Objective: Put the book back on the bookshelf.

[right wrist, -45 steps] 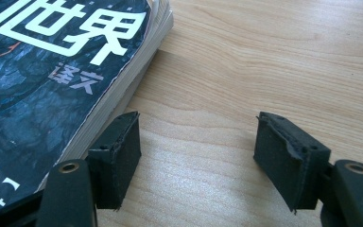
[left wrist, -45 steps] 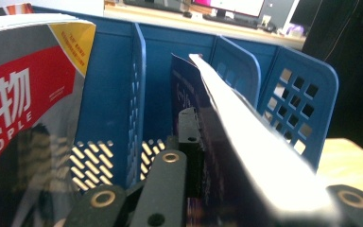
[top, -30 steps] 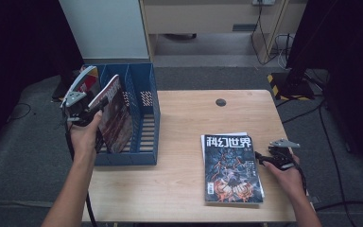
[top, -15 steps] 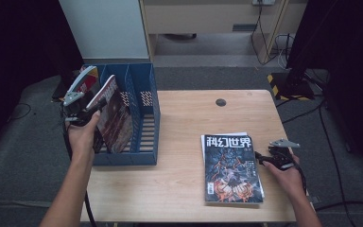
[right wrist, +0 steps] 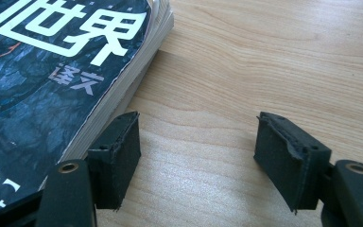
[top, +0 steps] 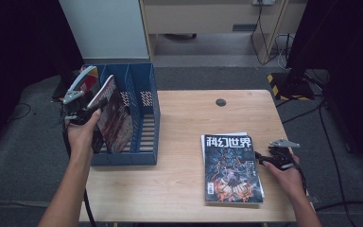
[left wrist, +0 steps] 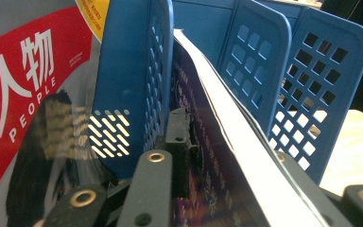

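The wooden table (top: 179,179) is taken as the landmark, and the largest thing on it is the blue file rack (top: 137,137), which is placed at its left end. In the rack, a dark-covered magazine (top: 116,118) is seen in a slot near the left side, leaning to the left with its top edge above the dividers. A red-covered magazine (left wrist: 23,94) is stored in the slot beside it, behind a perforated divider. Toward the right front of the table, a stack of magazines (top: 231,168) is laid flat.

The left gripper (top: 82,106) is held at the left end of the table, at the upper edge of the dark-covered magazine. Its jaws have just been opening; compared with a second ago, when the magazine was pinched firmly, the grip is now loosened, though the magazine is still found between the slightly parted jaws. The magazine itself is not seen to be shifted. By this it is judged that the placing step is nearly finished and the magazine is being let go into its slot.

The right gripper (right wrist: 196,161) is rested on the table just beside the right edge of the stack, its jaws spread with nothing between them. Probably the top magazine is to be taken next.
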### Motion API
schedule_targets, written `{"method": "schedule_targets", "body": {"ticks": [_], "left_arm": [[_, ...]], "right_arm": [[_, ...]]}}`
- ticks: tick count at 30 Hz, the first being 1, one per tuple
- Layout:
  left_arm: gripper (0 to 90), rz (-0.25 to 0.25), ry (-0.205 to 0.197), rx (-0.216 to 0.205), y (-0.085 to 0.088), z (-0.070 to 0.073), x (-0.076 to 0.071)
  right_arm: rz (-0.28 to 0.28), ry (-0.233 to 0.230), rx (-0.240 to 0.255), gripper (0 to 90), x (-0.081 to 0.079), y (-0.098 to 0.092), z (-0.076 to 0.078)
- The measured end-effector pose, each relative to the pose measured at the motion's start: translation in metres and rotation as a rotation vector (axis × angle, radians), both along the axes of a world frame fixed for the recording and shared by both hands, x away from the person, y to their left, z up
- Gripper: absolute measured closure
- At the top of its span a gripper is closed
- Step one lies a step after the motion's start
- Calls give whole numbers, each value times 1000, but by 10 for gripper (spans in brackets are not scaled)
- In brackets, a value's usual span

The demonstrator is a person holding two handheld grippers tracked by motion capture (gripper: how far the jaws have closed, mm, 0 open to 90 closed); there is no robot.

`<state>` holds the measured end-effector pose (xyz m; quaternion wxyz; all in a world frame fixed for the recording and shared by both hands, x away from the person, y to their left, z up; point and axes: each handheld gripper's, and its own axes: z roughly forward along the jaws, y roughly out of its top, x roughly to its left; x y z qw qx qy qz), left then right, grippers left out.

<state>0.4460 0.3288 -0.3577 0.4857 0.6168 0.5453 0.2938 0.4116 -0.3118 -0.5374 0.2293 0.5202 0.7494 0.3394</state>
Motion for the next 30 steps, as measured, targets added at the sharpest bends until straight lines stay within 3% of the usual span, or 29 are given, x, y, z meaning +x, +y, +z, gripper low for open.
{"method": "schedule_targets", "body": {"ticks": [6,18,30], "left_arm": [[824,13,1,31,-2,2,-2],[836,5,-55,-49,0,5,-7],[837,13,-100,-55,-9,14,-4]], "right_arm": [[0,0,0,319,0,0,0],[6,0,-2,319,0,0,0],[4,0,-1,319,0,0,0]]}}
